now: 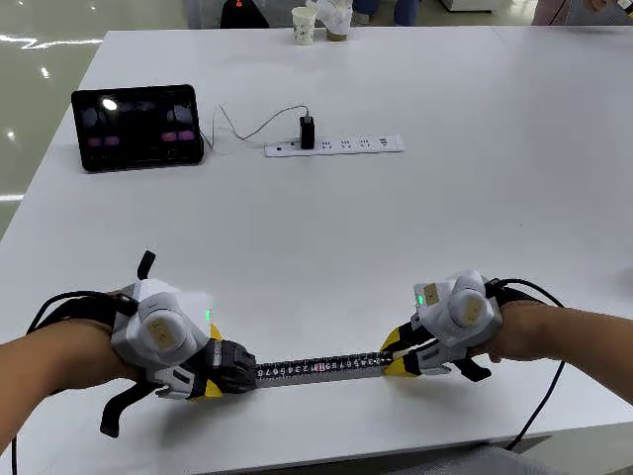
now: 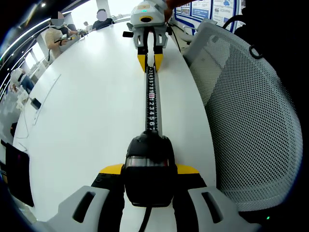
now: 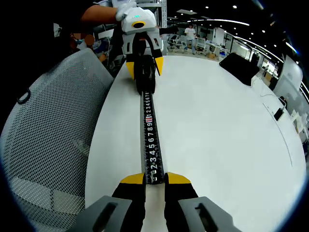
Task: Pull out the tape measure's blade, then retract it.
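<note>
the left tongs (image 2: 149,170) clamp around the tape measure's black case (image 1: 237,367) to anchor it, while the right tongs (image 3: 154,178) pinch the blade (image 1: 318,368) by its tip, so the partly drawn strip runs taut between them, low over the worktop (image 1: 396,218) near its front edge.

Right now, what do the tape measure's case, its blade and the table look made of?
Case: black, seemingly moulded plastic, maybe rubber-coated; ribbed top with a dull sheen. Blade: thin dark strip with printed white numerals, probably painted steel; it runs straight over its pulled-out length. Table: smooth white top, likely laminate; soft sheen.
</note>
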Motion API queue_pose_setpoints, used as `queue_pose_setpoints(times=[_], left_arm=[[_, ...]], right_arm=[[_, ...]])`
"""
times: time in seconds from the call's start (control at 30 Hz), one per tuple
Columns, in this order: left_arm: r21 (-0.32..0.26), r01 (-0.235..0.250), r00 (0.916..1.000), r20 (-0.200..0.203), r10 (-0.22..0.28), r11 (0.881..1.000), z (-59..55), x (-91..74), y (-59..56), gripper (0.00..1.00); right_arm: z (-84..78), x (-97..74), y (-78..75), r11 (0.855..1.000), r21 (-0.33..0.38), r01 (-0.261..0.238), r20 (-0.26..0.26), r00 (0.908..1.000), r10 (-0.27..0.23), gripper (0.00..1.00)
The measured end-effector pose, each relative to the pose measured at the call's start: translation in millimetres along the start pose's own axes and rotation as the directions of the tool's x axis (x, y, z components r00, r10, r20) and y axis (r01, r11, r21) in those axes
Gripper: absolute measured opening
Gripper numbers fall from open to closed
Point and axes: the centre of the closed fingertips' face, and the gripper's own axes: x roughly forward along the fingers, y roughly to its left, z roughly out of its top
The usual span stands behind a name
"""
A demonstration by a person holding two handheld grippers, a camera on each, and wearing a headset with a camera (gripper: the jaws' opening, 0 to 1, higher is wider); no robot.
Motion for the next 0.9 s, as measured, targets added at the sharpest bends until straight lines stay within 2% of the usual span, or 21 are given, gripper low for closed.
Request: queue_pose_setpoints(times=[0.9], left_arm=[[-0.006, -0.008, 1.0000, 0.000, 0.008, 1.000, -1.1, -0.3, 1.1, 0.32]], right_arm=[[-13.6, -10.2, -4.3, 1.000, -0.002, 0.013, -0.018, 0.9998, -0.013, 0.11]])
